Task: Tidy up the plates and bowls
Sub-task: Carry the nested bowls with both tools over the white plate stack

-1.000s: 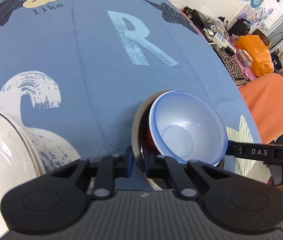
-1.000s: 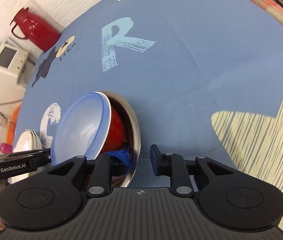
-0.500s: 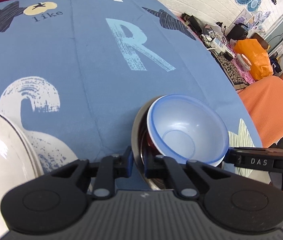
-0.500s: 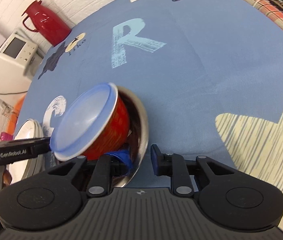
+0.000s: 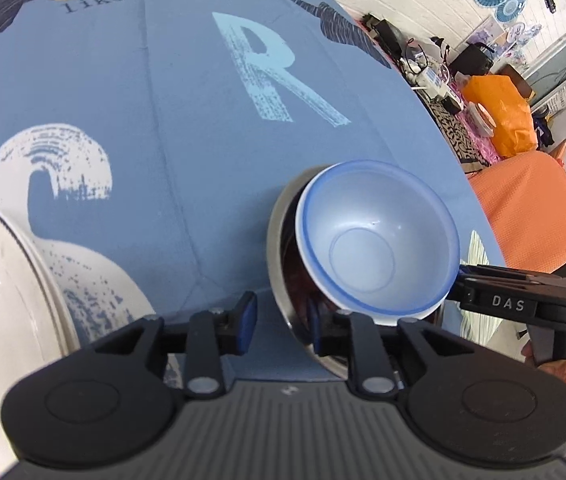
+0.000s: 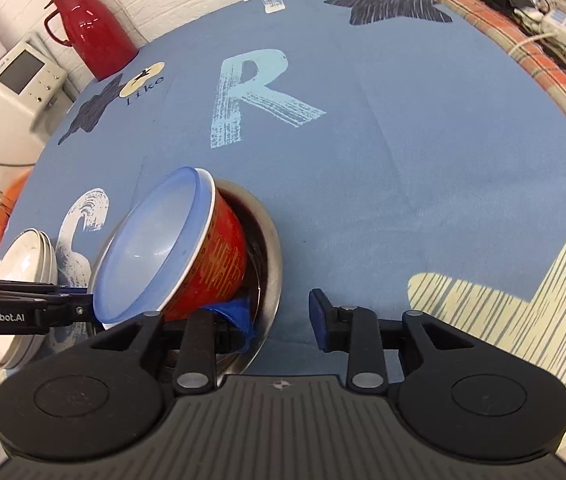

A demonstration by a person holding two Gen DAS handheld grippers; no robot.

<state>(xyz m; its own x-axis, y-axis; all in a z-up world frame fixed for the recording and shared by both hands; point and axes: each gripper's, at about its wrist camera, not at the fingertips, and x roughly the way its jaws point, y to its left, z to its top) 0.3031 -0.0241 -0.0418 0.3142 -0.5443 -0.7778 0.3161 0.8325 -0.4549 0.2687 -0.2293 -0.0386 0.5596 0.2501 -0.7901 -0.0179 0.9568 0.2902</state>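
A steel bowl [image 5: 279,240] rests on the blue tablecloth [image 5: 163,80]. Leaning inside it, tipped toward the left gripper's side, is a red bowl [image 6: 219,260] with a pale blue inside [image 5: 375,240]. My left gripper [image 5: 281,322] is open, one finger outside the steel rim and one inside it. At the opposite side my right gripper [image 6: 279,318] is open too and straddles the steel bowl [image 6: 271,264] rim, clear of it on the outside. A stack of white plates [image 5: 3,280] lies left of the bowls, also visible in the right wrist view as white plates [image 6: 27,256].
A red thermos [image 6: 87,28] and a white appliance [image 6: 15,80] stand beyond the table's far left edge. An orange-covered seat [image 5: 531,208] and a cluttered side table [image 5: 443,72] lie past the right edge. A hand [image 5: 563,372] holds the right gripper.
My left gripper's fingers have spread apart off the steel bowl's rim. The red bowl has tipped further toward the left gripper. The right gripper's fingers keep the same gap.
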